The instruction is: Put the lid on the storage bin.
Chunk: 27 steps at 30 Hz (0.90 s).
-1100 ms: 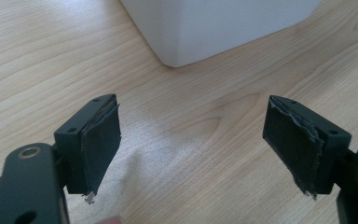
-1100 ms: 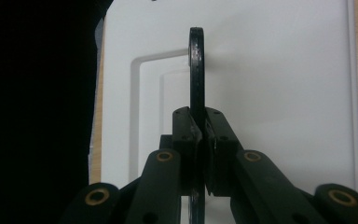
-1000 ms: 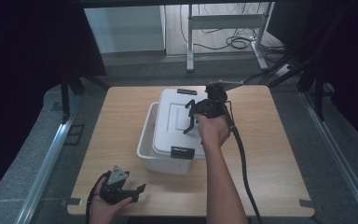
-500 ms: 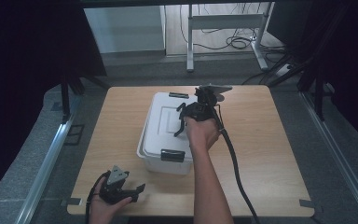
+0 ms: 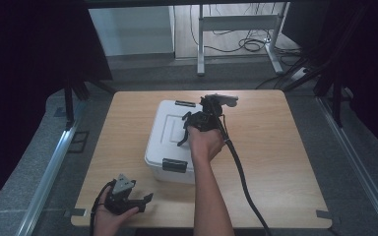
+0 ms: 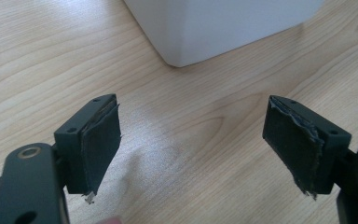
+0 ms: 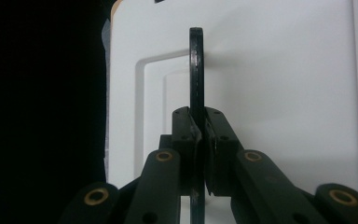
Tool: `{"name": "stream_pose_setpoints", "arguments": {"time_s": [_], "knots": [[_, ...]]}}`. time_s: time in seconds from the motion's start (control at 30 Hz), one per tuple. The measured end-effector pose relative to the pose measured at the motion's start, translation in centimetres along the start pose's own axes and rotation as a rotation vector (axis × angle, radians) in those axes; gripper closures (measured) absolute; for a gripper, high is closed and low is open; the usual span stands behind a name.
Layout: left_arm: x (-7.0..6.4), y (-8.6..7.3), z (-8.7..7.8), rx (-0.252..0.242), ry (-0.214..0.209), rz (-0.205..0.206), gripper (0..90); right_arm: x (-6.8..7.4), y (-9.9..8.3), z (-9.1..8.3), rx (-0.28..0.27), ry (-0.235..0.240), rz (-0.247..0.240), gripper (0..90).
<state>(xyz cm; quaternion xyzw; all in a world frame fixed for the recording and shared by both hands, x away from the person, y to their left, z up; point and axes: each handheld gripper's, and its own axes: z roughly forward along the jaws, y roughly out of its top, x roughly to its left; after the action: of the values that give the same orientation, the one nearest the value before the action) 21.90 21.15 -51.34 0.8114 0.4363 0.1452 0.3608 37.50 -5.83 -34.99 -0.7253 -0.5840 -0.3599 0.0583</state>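
— Wooden counter [image 5: 285, 162]: what's on it?
— One white box [image 5: 170, 142], mid-counter, lid on, two black latches.
— Grippers?
— Two. Left gripper [image 5: 145, 199] at the near edge, jaws apart; right gripper [image 7: 199, 140], jaws clamped on the lid's handle [image 7: 196, 70].

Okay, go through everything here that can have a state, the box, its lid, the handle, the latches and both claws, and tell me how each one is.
White storage box: upright on the table.
Lid: on the box.
Black handle: raised on edge, pinched by the right claw.
Near latch: looks folded down.
Far latch: too small to tell.
Right claw: shut on the handle.
Left claw: open, holding nothing, low over the table.
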Motion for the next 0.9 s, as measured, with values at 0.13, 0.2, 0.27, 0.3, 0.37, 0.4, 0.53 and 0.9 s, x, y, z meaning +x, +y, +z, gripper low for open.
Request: {"name": "stream_pose_setpoints", "arguments": {"time_s": [0.13, 0.2, 0.27, 0.3, 0.37, 0.4, 0.53, 0.9], "knots": [[0.0, 0.0, 0.0, 0.001, 0.0, 0.0, 19.1, -0.2, -0.1, 0.6, -0.003, 0.002, 0.017, 84.7], [0.1, -0.1, 0.0, 0.002, -0.002, -0.002, 19.1, -0.2, -0.2, 1.0, 0.004, 0.003, 0.021, 84.6], [0.1, -0.1, 0.0, 0.002, -0.002, -0.003, 19.1, -0.2, -0.2, 1.3, -0.002, 0.005, 0.019, 84.5], [0.1, -0.1, 0.0, 0.003, -0.002, -0.003, 19.1, -0.2, -0.3, 1.5, 0.002, 0.009, 0.023, 84.4], [0.1, -0.1, 0.0, 0.003, -0.002, -0.003, 19.1, -0.2, -0.4, 1.7, 0.0, 0.015, 0.028, 84.1], [0.1, -0.1, 0.0, 0.003, -0.003, -0.003, 19.2, -0.3, -0.4, 1.9, 0.006, 0.016, 0.026, 84.0], [0.1, 0.0, 0.1, 0.005, -0.004, 0.001, 19.2, -0.4, -0.4, 1.9, 0.0, 0.021, 0.024, 83.9], [0.1, -0.1, 0.1, 0.008, -0.005, 0.0, 19.1, -0.6, -0.3, 1.9, -0.005, 0.043, 0.047, 83.3]]}}
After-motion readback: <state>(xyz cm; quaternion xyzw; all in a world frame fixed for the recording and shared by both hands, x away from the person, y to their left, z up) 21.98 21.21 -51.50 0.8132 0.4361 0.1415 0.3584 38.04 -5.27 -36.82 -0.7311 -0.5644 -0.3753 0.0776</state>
